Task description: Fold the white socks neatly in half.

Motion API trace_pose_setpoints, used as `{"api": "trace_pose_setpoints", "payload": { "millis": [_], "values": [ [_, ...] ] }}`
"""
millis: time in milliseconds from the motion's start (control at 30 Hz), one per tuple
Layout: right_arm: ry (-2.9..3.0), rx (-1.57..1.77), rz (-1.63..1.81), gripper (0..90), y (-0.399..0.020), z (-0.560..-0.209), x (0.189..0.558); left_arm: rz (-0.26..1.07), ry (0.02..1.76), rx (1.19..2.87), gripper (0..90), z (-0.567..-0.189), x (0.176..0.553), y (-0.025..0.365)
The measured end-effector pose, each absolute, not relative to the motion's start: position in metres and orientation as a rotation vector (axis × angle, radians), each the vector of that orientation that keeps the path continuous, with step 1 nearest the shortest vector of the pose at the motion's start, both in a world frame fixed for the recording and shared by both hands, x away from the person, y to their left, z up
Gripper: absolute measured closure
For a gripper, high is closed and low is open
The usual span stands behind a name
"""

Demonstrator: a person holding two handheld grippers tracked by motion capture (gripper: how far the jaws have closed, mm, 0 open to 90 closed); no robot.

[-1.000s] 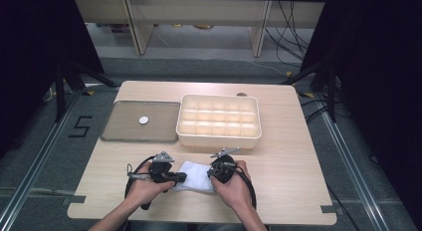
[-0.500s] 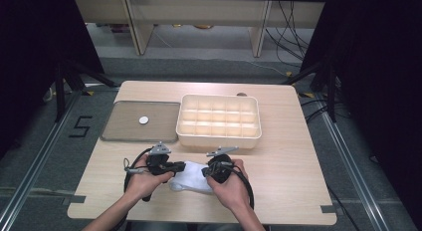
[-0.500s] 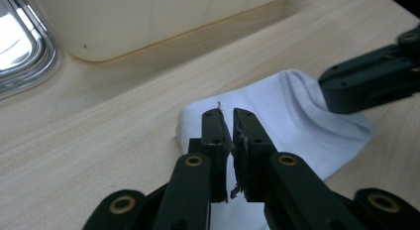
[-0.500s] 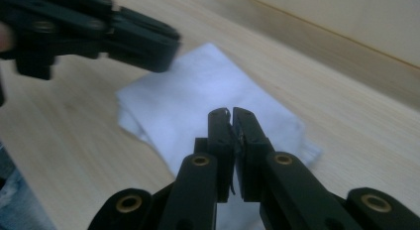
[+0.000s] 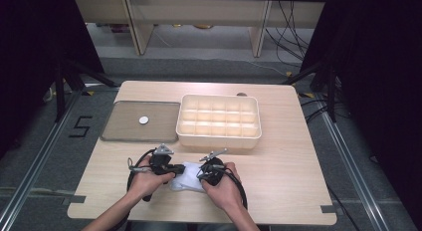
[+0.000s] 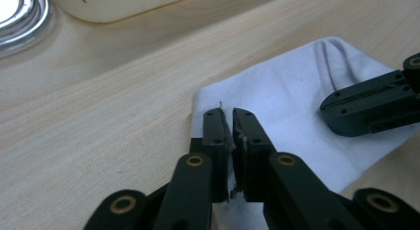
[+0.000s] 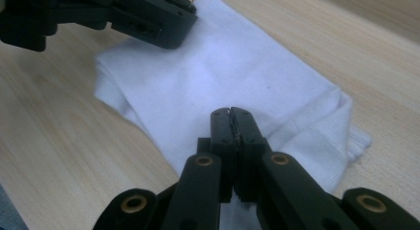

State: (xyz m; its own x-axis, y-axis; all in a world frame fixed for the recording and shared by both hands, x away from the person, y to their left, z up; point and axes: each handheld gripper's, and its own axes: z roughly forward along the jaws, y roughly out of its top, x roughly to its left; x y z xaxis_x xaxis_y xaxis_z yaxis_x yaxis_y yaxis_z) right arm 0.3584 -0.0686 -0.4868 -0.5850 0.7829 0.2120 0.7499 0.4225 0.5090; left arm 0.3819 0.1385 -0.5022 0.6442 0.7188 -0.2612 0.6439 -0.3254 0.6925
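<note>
1. A folded white cloth [image 5: 188, 176] lies flat on the wooden table [image 5: 278, 191], near the front edge, between the person's two hands.
2. The left gripper [image 6: 228, 113] rests over the cloth's left edge. Its jaws have just been opening; a narrow gap shows between them, and they are not pinching the fabric.
3. The right gripper [image 7: 231, 111] sits over the cloth's right part, tips on the fabric. Its jaws have just been closing and now meet, pressed together with no fold between them.
4. The two grippers point toward each other across the cloth, near but apart.
5. Behind the hands stands a cream divided box [image 5: 219, 121]; just beside it, to the left, lies a grey tray [image 5: 124, 131] with a small white disc [image 5: 144, 120] on it.
</note>
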Motion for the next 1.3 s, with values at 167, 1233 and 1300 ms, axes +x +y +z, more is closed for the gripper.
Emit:
{"api": "trace_pose_setpoints", "payload": {
  "millis": [167, 1233, 1300],
  "values": [
    [2.584, 1.359, 0.956, 88.4, -0.067, -0.477, 0.357, 0.168, 1.073, 1.977, 67.0, -0.486, 0.378, 0.154],
    [2.632, 1.429, 0.825, 90.0, -0.057, -0.487, 0.361, -0.092, 1.212, 1.966, 82.0, -0.511, 0.373, 0.160],
    [2.630, 1.430, 0.829, 90.0, -0.057, -0.487, 0.361, -0.087, 1.211, 1.958, 82.7, -0.508, 0.372, 0.160]
  ]
}}
